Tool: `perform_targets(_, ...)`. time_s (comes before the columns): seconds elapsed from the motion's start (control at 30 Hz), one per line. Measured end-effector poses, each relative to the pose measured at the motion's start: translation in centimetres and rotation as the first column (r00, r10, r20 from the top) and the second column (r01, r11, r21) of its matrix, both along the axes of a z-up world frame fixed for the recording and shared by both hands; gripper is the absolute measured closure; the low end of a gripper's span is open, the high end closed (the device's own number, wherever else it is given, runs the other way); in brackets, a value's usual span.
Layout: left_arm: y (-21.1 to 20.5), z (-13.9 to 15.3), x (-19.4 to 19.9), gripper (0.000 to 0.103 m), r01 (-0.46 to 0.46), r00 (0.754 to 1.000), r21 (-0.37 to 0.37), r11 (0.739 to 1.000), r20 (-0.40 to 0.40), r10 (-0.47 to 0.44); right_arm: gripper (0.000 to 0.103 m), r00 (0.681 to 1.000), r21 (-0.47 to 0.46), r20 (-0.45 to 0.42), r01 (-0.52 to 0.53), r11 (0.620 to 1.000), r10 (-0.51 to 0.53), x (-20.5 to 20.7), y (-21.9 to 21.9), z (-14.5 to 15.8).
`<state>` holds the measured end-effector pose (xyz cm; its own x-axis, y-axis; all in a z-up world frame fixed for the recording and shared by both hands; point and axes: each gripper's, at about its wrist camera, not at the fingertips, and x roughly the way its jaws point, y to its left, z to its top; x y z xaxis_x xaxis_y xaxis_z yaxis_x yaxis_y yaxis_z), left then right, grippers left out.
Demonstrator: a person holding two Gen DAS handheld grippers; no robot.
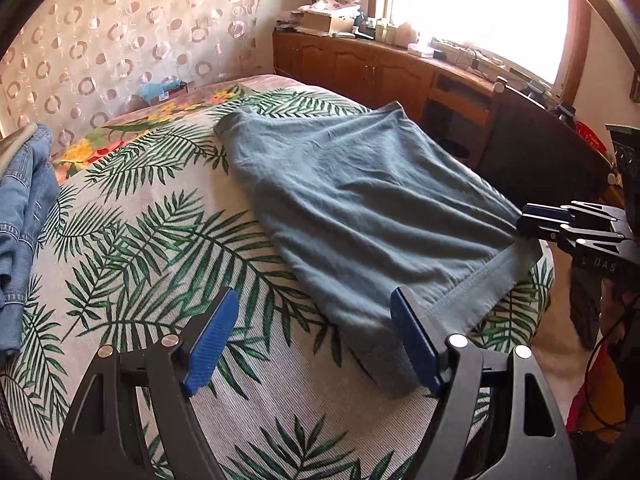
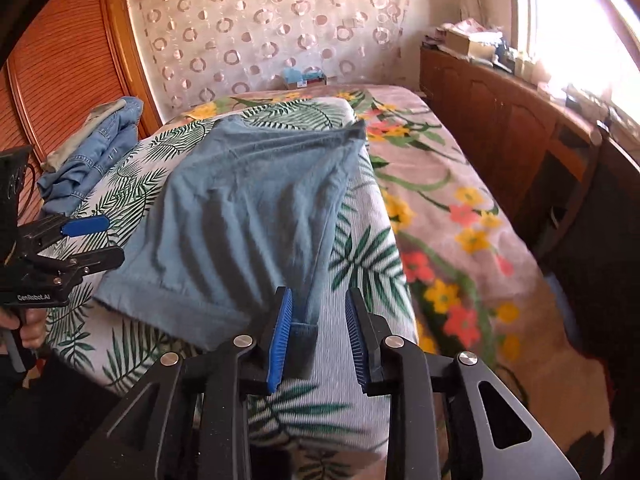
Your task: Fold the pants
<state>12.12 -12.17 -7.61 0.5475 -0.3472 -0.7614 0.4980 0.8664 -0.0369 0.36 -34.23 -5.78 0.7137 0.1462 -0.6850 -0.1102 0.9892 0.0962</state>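
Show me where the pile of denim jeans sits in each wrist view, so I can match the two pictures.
Left wrist: denim jeans at the left edge, on the palm-leaf sheet.
Right wrist: denim jeans at upper left, by the wooden slatted door.
Shared landmark: the grey-blue pants spread mid-bed.

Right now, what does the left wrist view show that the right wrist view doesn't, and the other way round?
Only the left wrist view shows the left gripper head-on, jaws wide open beside the hem of the grey-blue pants, and a dark chair beyond the bed. Only the right wrist view shows the louvred wooden wardrobe door, and the right gripper with its jaws parted around a pants corner. Both show the pants spread on the palm-leaf bedspread, the pile of jeans and the wooden sideboard.
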Motion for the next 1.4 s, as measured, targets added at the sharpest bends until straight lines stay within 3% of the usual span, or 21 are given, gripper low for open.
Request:
perform_targets(0.27,0.0,-0.9,0.3,0.024,-0.003,1.0,-0.001,1.0,-0.023,0.003,0.075,1.0,0.015,-0.018,-0.023,1.0,0.023,-0.9,0.7,0.0)
perform_targets(0.3,0.0,-1.0,0.3,0.024,-0.003,1.0,0.0,1.0,-0.024,0.003,0.076,0.999,0.015,-0.024,-0.024,1.0,0.024,-0.9,0.7,-0.1)
perform_targets(0.37,-0.1,-1.2,0.3,0.024,-0.001,1.0,0.005,1.0,-0.028,0.001,0.089,1.0,0.017,-0.013,-0.025,1.0,0.025,-1.1,0.6,0.0)
perform_targets(0.47,0.0,-1.4,0.3,0.024,0.001,0.999,-0.003,1.0,-0.032,-0.001,0.093,0.999,0.023,0.012,-0.046,0.999,0.046,-1.8,0.6,1.0)
perform_targets(0.73,0.1,-1.6,0.3,0.023,-0.002,0.999,-0.017,1.0,-0.037,0.002,0.093,0.999,-0.007,-0.021,-0.033,0.999,0.033,-2.2,1.0,0.0)
perform_targets(1.1,0.1,-1.6,0.3,0.022,-0.011,1.0,-0.022,1.0,-0.028,0.01,0.071,0.999,0.033,0.032,0.009,0.999,-0.01,-2.4,0.4,1.4)
perform_targets(1.4,0.2,-1.6,0.1,0.021,-0.02,1.0,-0.02,1.0,-0.023,0.019,0.069,1.0,0.056,0.007,0.013,0.998,-0.013,-1.5,1.1,-0.7)
